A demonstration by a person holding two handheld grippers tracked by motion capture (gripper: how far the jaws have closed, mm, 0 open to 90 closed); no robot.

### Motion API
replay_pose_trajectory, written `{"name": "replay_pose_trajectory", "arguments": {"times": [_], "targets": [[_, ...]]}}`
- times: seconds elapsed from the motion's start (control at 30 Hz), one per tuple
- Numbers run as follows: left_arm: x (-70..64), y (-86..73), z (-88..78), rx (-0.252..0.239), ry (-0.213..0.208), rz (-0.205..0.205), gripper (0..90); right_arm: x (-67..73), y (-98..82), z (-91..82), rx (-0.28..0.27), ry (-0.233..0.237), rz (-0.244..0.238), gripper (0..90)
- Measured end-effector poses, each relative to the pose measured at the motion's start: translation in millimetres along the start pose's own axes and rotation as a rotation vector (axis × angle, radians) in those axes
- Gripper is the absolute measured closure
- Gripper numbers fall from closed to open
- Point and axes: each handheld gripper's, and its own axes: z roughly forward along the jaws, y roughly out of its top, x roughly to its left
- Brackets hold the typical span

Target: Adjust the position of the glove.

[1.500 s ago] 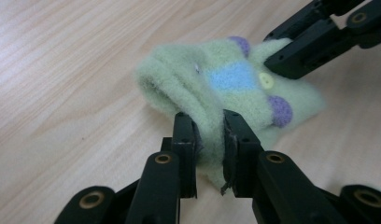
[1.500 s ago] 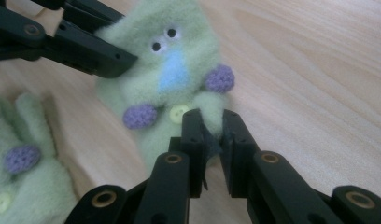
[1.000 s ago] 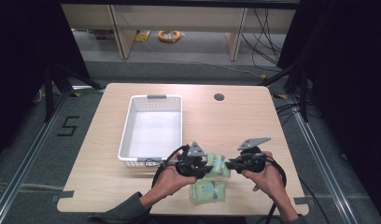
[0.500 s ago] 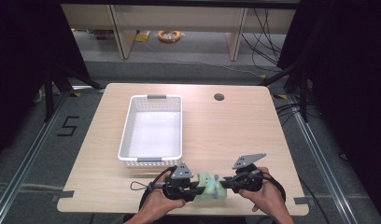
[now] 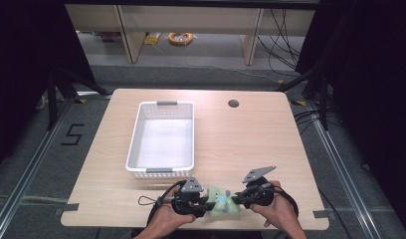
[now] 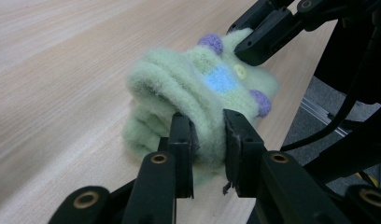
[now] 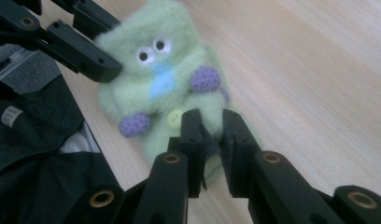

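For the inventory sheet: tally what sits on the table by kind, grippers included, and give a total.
White basket: 1
Green fuzzy sock with a face: 1
Grippers: 2, left gripper and right gripper, each pinching the sock
Total: 4

Left gripper (image 5: 207, 204) and right gripper (image 5: 236, 198) face inward, fingers pinching.

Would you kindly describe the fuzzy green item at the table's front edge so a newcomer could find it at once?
On the wooden table, look in front of the white basket, near the front edge. Between the left gripper and right gripper lies a folded pale-green fleece sock, the only soft thing there, with googly eyes, a blue patch and purple knobs.
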Motion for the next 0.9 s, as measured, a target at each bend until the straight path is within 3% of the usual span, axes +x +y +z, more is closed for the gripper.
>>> {"name": "replay_pose_trajectory", "arguments": {"times": [0.23, 0.27, 0.37, 0.5, 0.6, 0.67, 0.73, 0.9], "targets": [[2.5, -3.1, -4.3, 0.013, -0.004, -0.007, 64.9, -2.8, -0.2, 1.6, 0.014, -0.025, -0.008, 76.0], [2.3, -2.9, -9.4, -0.001, -0.003, -0.028, 61.8, -2.6, 0.1, -0.7, 0.002, -0.026, -0.008, 69.1], [5.8, -0.1, -18.0, -0.016, -0.008, -0.044, 52.9, -4.2, 0.3, -4.1, -0.037, -0.044, -0.005, 65.9], [11.9, 5.8, -24.5, -0.049, 0.018, -0.081, 45.9, -5.6, 1.9, -11.1, -0.048, -0.060, 0.012, 60.2], [12.3, 10.2, -23.4, -0.061, 0.038, -0.090, 45.0, -4.9, 2.4, -10.6, -0.050, -0.052, 0.016, 56.2], [12.5, 12.6, -21.3, -0.053, 0.023, -0.096, 44.4, -4.5, 2.6, -9.5, -0.056, -0.054, 0.009, 54.5], [13.2, 13.9, -18.5, -0.038, 0.027, -0.099, 43.7, -3.8, 2.8, -8.9, -0.058, -0.059, 0.034, 51.0], [19.1, 13.3, -8.6, -0.009, 0.040, -0.154, 41.4, -4.5, 2.5, -5.9, -0.060, -0.066, 0.059, 46.5]]}}
